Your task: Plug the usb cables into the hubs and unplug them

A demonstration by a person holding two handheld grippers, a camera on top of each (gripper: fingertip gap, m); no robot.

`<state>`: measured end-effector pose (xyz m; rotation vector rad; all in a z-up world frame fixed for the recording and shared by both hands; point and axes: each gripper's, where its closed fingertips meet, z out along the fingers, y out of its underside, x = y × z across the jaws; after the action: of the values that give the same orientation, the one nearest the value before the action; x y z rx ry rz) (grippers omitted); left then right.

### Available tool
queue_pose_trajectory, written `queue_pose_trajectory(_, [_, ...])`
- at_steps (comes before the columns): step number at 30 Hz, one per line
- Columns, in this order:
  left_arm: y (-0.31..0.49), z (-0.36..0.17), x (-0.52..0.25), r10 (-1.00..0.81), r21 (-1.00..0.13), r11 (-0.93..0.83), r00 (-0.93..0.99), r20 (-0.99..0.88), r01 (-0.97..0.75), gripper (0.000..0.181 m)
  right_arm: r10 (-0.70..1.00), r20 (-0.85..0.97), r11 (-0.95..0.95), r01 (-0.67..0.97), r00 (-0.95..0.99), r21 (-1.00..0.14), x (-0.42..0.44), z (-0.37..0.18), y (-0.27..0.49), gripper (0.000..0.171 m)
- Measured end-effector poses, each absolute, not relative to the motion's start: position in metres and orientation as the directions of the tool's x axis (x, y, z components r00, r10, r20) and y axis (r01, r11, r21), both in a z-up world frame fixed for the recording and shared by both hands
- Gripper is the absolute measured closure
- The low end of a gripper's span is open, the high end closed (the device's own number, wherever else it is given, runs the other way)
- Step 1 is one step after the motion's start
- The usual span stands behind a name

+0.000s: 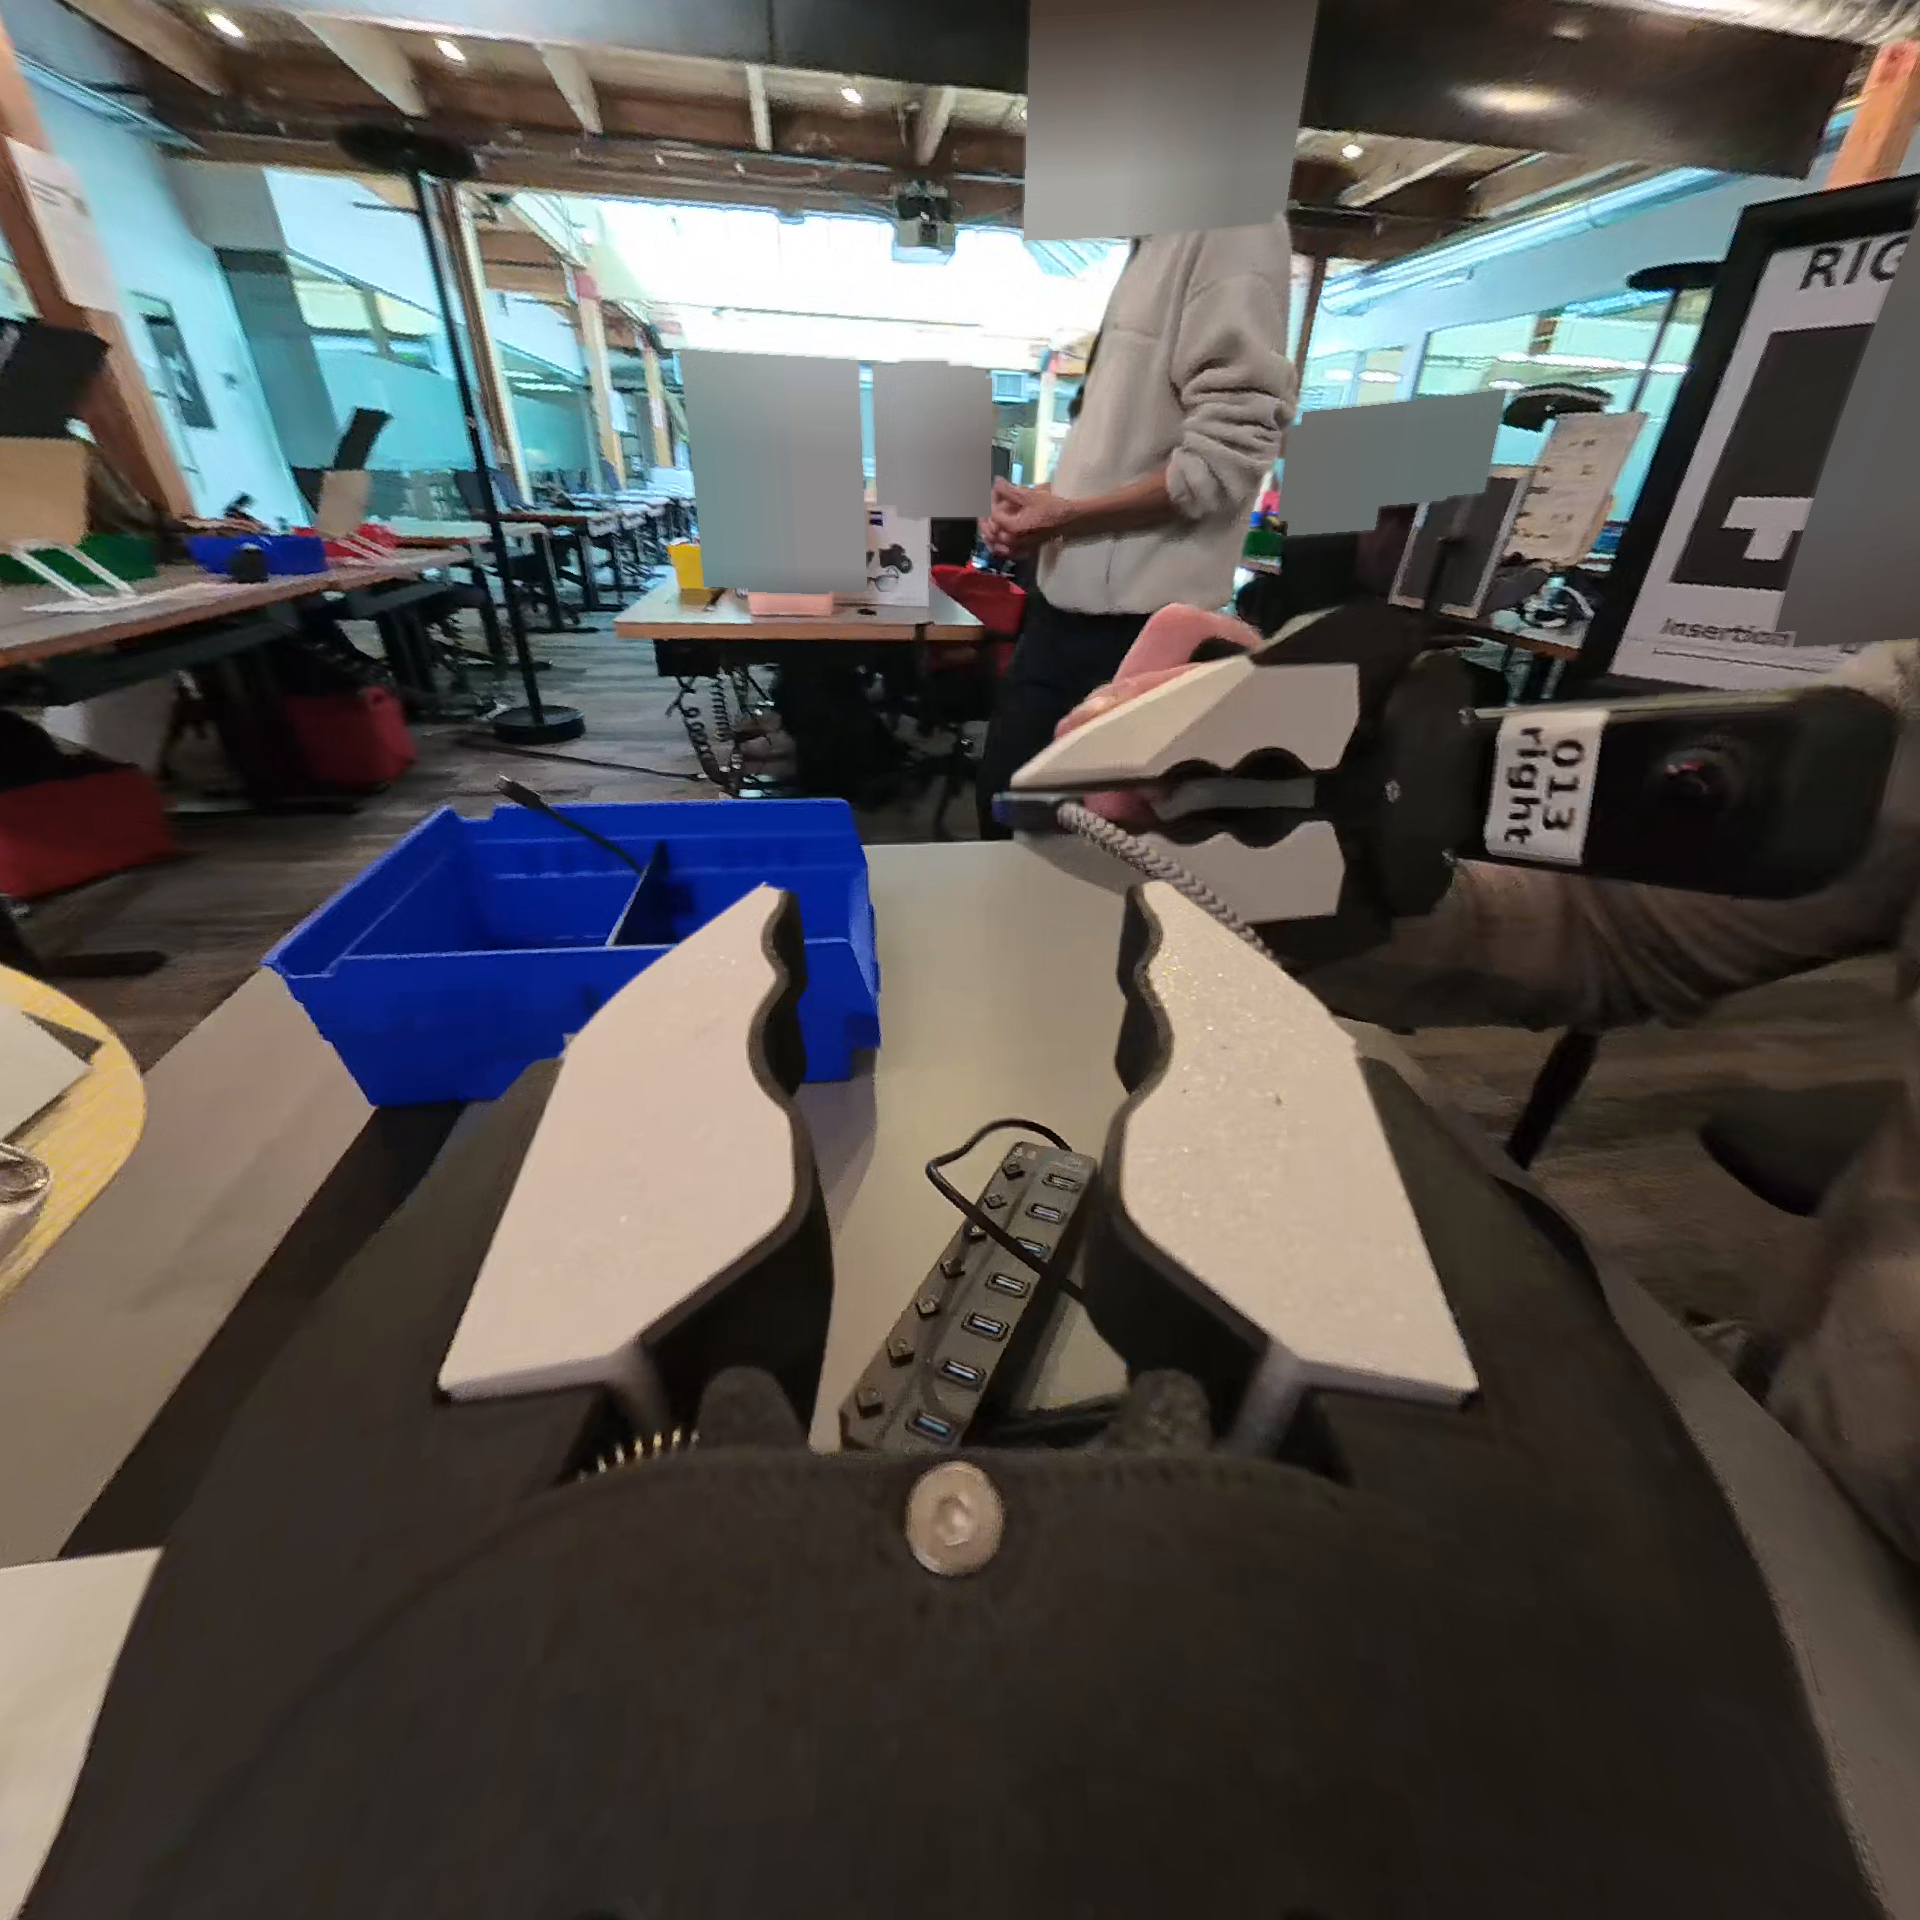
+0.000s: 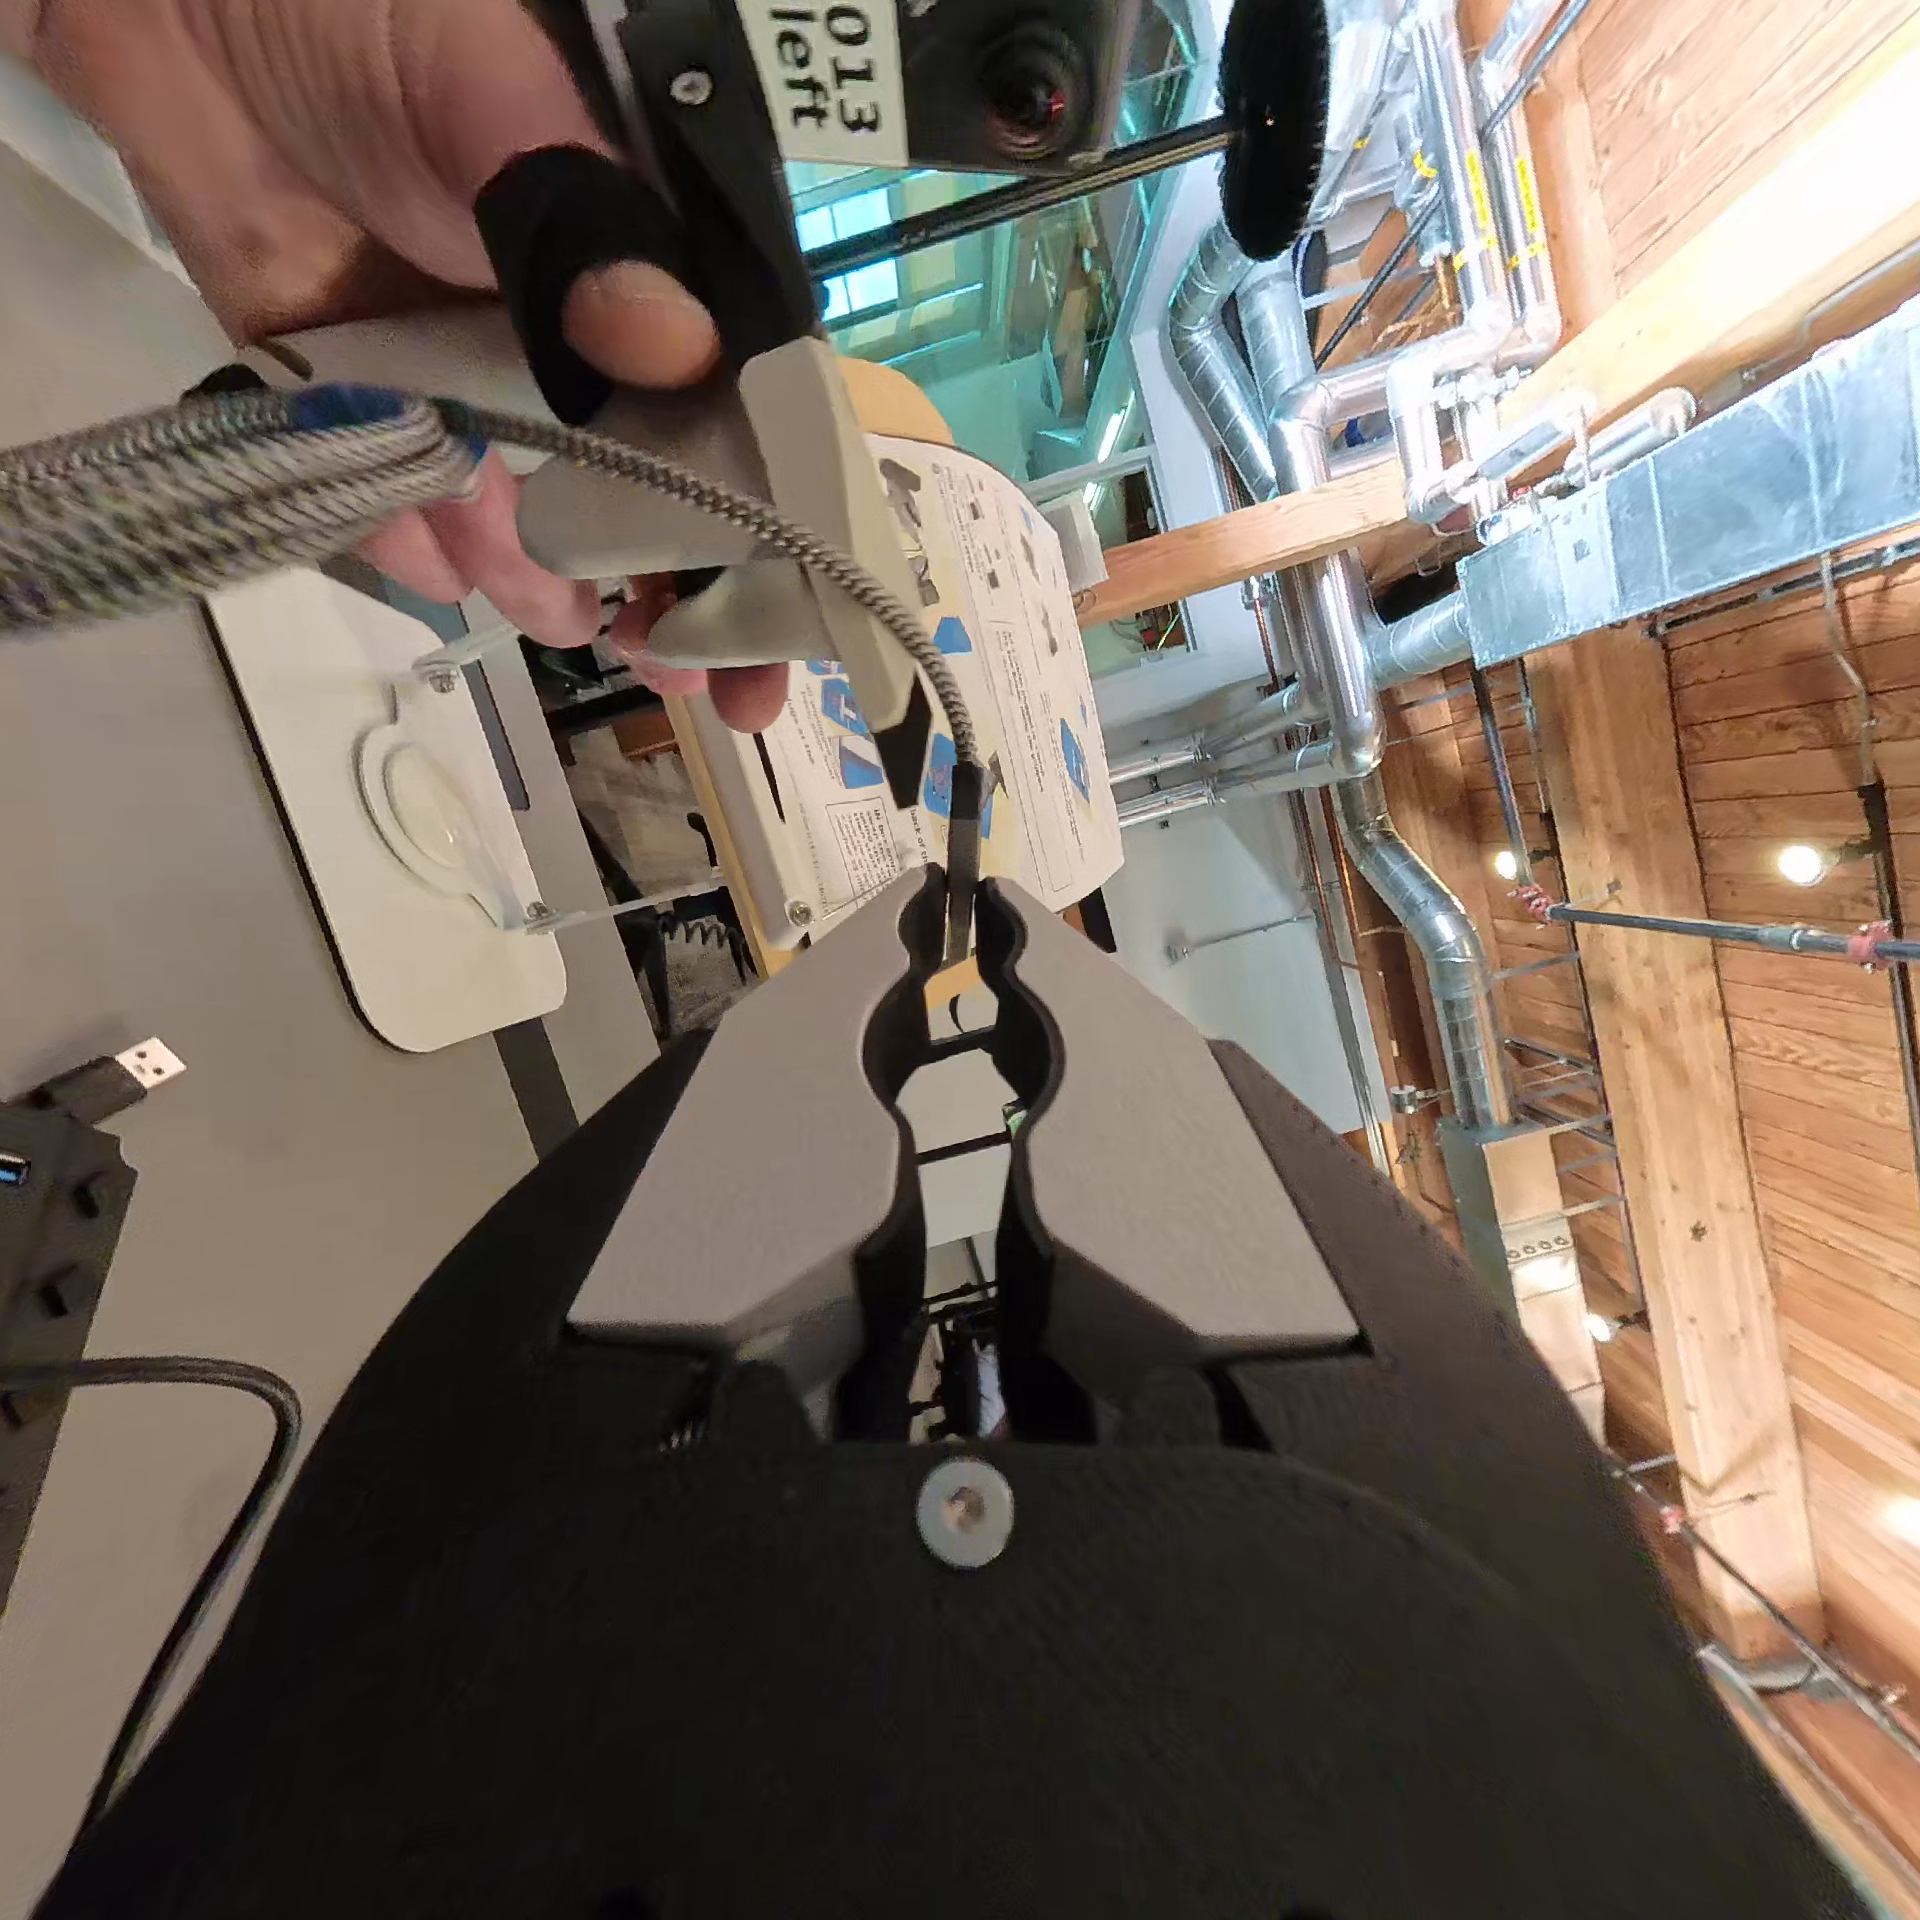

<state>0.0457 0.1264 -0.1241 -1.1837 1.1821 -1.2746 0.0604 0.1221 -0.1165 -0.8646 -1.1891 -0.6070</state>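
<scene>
In the left wrist view the left tongs (image 1: 961,935) are seen released, the two grey fingers spread wide with nothing between them, held above a grey table (image 1: 987,966). Below the gap, just inside the right finger, a black hub (image 1: 977,1309) lies flat on the table, its row of blue ports facing up and its thin black lead looping off the far end; it is touched by neither finger. To the far left a blue bin (image 1: 540,935) stands on the table with a dark cable end sticking up from it. At the right the right tongs (image 1: 1039,795) are seen side-on, raised off the table and clenched on the plug of a braided cable (image 1: 1164,862), which hangs down behind the left tongs' right finger. Beyond the table a person in a pale fleece (image 1: 1164,436) stands. The right wrist view is rolled on its side, and only there is the grip seen closely: the right tongs (image 2: 961,899) are closed at the tips on a flat dark plug (image 2: 964,842), with the cable (image 2: 675,488) arching away to the left past the left tongs (image 2: 748,623). Only there is a loose silver USB plug (image 2: 145,1065) shown, beside a corner of the hub (image 2: 52,1226) at the left edge. A white mat (image 2: 312,748) lies farther off on the table (image 2: 208,1143).
</scene>
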Motion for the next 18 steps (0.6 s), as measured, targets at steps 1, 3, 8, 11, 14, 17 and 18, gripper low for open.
queue_pose_trajectory(1, [0.124,-0.124,0.048,-0.999,-0.999,-0.022,-0.035,0.020,0.046,0.124,0.029,0.964,0.549,0.802,0.264,-0.236,0.060,-0.118,0.123,0.168])
queue_pose_trajectory(3, [0.115,-0.126,0.057,-0.998,-1.000,-0.010,-0.062,0.009,0.026,0.123,0.041,0.968,0.536,0.812,0.246,-0.229,0.061,-0.121,0.126,0.168])
queue_pose_trajectory(8, [0.143,-0.131,0.047,-0.996,-0.999,0.030,0.088,-0.028,0.013,0.140,0.024,0.971,0.489,0.845,0.236,-0.218,0.078,-0.116,0.132,0.168])
queue_pose_trajectory(11, [0.142,-0.105,0.030,-0.996,-0.991,0.025,0.088,-0.014,0.131,0.137,0.027,0.977,0.444,0.873,0.210,-0.200,0.085,-0.123,0.140,0.168])
queue_pose_trajectory(14, [0.134,-0.102,0.043,-0.978,-0.989,0.143,0.162,-0.135,0.037,0.120,0.036,0.973,0.419,0.880,0.227,-0.221,0.084,-0.126,0.145,0.168])
queue_pose_trajectory(17, [0.136,-0.102,0.060,-0.943,-0.975,0.221,0.255,-0.214,-0.003,0.121,0.038,0.962,0.397,0.879,0.272,-0.264,0.083,-0.123,0.148,0.168])
queue_pose_trajectory(18, [0.139,-0.107,0.065,-0.927,-0.970,0.240,0.287,-0.242,-0.044,0.122,0.032,0.957,0.389,0.878,0.288,-0.278,0.083,-0.120,0.149,0.168])
